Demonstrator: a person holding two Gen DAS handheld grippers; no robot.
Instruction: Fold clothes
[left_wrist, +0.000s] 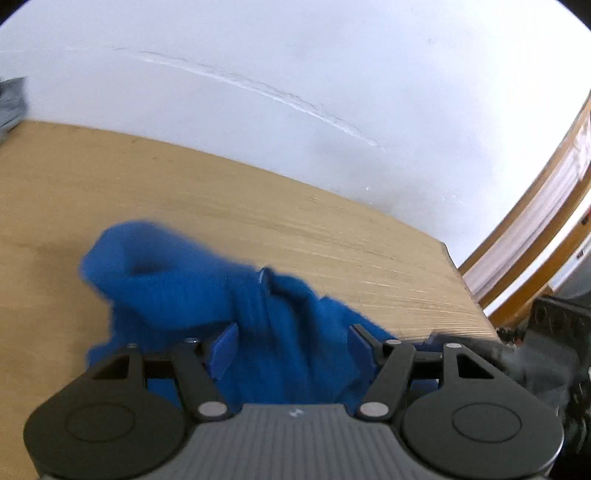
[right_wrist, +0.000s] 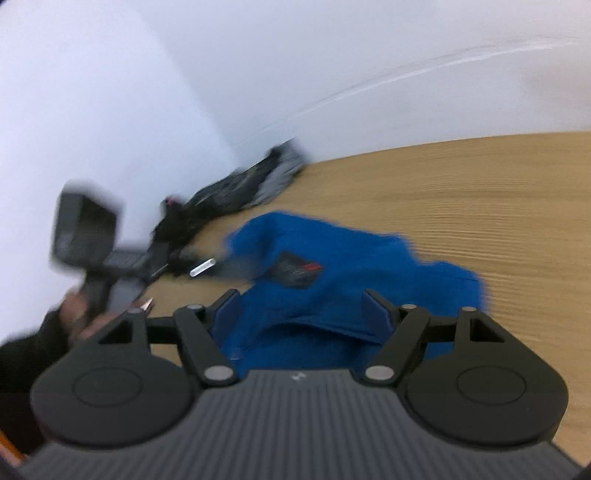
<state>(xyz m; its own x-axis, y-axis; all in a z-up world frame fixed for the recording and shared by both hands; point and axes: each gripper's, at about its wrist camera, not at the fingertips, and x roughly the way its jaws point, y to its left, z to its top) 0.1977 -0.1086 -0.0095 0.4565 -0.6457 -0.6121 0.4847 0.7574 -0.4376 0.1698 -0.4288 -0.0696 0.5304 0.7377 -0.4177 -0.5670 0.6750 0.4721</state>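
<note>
Counting garments: one blue garment (left_wrist: 258, 317) bunched on your wooden table (left_wrist: 184, 192); one dark pile of clothes (right_wrist: 236, 188) against the wall (right_wrist: 110, 92), blurred, piece count unclear.
Grippers: two. Your left gripper (left_wrist: 291, 343) has its fingers spread, blue cloth lying between them, not pinched. Your right gripper (right_wrist: 301, 310) is spread too, over the same cloth.
Label: one dark tag (right_wrist: 297, 273) on the blue fabric.
Edges: table's right corner sits near the blue heap in the left view; far edge meets the wall.
Room: bare wood beyond and right of the heap in the right view.
</note>
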